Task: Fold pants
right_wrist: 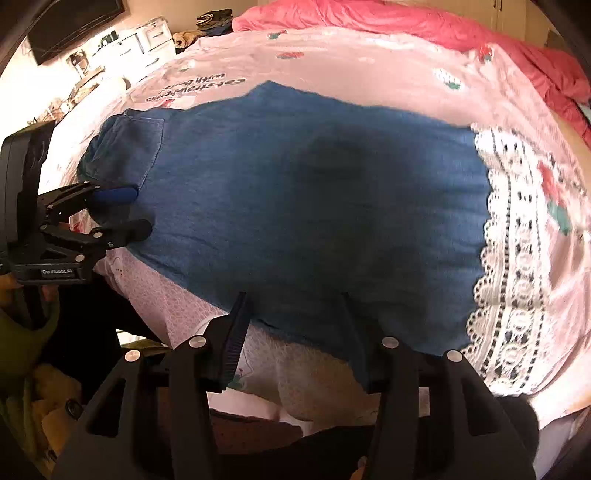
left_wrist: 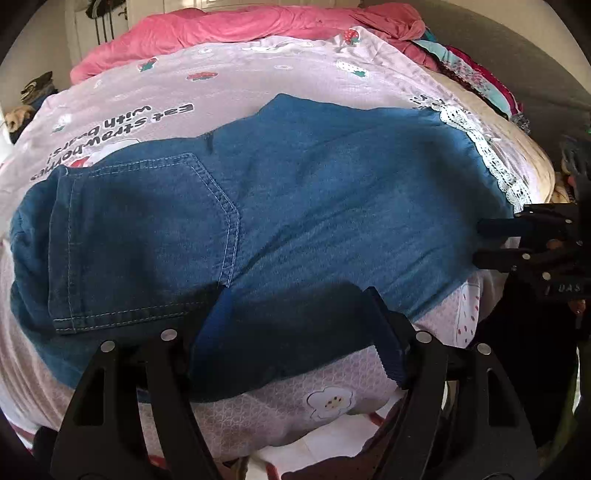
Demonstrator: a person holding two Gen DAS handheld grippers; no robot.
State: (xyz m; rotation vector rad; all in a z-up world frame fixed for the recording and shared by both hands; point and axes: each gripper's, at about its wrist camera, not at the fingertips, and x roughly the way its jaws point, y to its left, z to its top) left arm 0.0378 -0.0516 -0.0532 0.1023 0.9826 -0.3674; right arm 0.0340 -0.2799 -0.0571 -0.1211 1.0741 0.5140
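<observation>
Blue denim pants lie folded across a pink printed bedsheet, with a stitched back pocket at their left end. My left gripper stands open over the pants' near edge, with its blue-padded fingers wide apart and denim under them. It also shows in the right wrist view as the left gripper, by the pocket end. My right gripper is open over the near edge of the pants toward their right end. In the left wrist view the right gripper has its jaws apart at the cloth's edge.
A white lace strip borders the pants' right end. A pink quilt is bunched along the far side of the bed, with a pile of clothes at the far right. White drawers and a dark screen stand beyond the bed.
</observation>
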